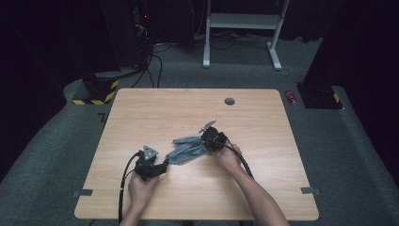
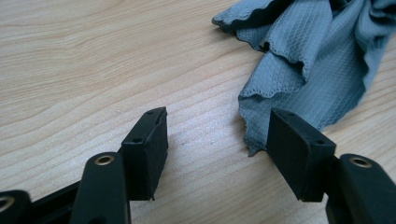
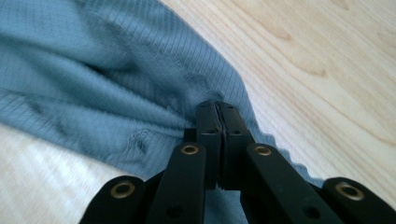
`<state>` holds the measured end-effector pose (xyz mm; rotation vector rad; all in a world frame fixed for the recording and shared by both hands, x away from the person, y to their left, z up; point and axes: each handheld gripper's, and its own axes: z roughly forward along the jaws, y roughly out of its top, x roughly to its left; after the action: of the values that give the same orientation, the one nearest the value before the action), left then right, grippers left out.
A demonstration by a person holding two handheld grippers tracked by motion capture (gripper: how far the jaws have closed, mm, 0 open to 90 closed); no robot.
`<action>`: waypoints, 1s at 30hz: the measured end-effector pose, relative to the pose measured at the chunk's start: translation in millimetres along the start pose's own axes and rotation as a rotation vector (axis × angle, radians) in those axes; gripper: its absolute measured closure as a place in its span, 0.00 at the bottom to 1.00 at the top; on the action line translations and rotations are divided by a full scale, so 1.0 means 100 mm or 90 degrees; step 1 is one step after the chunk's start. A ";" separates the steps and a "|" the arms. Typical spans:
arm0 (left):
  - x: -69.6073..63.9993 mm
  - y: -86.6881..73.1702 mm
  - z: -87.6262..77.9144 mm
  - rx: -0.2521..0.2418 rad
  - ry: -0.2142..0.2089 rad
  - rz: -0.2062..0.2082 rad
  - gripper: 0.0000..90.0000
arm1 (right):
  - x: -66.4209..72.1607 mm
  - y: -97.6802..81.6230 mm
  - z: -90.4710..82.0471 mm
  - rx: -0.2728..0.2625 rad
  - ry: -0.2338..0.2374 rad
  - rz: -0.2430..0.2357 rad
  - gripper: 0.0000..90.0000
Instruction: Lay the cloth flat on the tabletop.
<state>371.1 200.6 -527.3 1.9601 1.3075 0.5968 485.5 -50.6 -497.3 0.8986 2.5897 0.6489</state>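
A grey-blue cloth (image 1: 190, 149) lies bunched near the middle of the wooden counter (image 1: 155, 106) in the high view, stretched in a rough band from lower left to upper right.

The right hand-held gripper (image 1: 212, 137) sits at the cloth's upper right end, with the person's right hand (image 1: 229, 157) just below and to the right of it. In the right gripper view its two black jaws are pressed together at the centre of the frame, clenched on a pinch of the cloth (image 3: 107, 93), whose fabric gathers into folds that run into the jaws. The cloth spreads over the left and upper part of that frame, and bare wood of the counter (image 3: 327, 60) shows at the upper right.

The left hand-held gripper (image 1: 162, 168) lies at the cloth's lower left end, held by the person's left hand (image 1: 141, 186) at the lower left of centre in the high view. In the left gripper view its jaws stand wide apart and released, with bare counter (image 2: 93, 70) between them. The cloth (image 2: 308, 60) fills the upper right of that frame; its scalloped lower corner hangs down beside the inner face of the right-hand jaw. Whether that corner touches the pad cannot be told. The left-hand jaw is well apart from the fabric.
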 end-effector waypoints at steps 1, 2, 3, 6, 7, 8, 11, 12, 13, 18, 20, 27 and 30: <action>0.00 0.00 0.00 0.000 0.000 0.000 0.43 | 0.00 0.01 0.00 -0.001 0.001 0.005 0.95; 0.00 0.00 0.00 0.000 0.000 0.000 0.43 | -0.01 0.02 -0.02 -0.007 0.006 0.010 0.94; 0.00 0.00 0.00 0.000 0.000 0.000 0.43 | -0.01 0.01 -0.04 -0.014 0.006 0.008 0.92; 0.00 0.00 0.00 0.000 0.000 0.000 0.43 | -0.01 -0.03 -0.23 -0.059 0.009 0.018 0.91; 0.00 0.00 0.00 0.000 0.000 0.000 0.43 | -0.01 -0.04 -0.29 -0.071 0.009 0.018 0.91; 0.00 0.00 0.00 0.001 -0.001 -0.001 0.43 | 0.00 -0.07 -0.37 -0.086 0.010 0.017 0.91; 0.00 0.00 0.00 0.001 -0.001 0.000 0.43 | 0.04 -0.21 -0.54 -0.113 0.015 0.010 0.91; 0.00 0.00 0.00 0.001 0.000 0.000 0.42 | 0.05 -0.25 -0.56 -0.114 0.014 0.006 0.91; 0.00 0.00 0.00 0.001 0.000 0.000 0.42 | 0.07 -0.31 -0.55 -0.111 0.015 0.006 0.90; 0.00 0.00 0.00 0.000 0.000 -0.001 0.42 | 0.09 -0.48 -0.34 -0.095 0.030 0.043 0.79; 0.00 0.00 0.00 -0.001 0.001 -0.001 0.42 | 0.10 -0.50 -0.27 -0.090 0.029 0.048 0.78; 0.00 0.00 0.00 0.001 0.001 0.000 0.42 | 0.14 -0.53 -0.25 -0.084 0.035 0.048 0.99; 0.00 0.00 0.00 0.001 0.001 0.000 0.42 | 0.16 -0.58 -0.33 -0.084 0.036 0.036 0.99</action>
<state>371.4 200.6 -527.3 1.9610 1.3097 0.5968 430.5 -91.4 -501.3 0.9271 2.5428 0.8616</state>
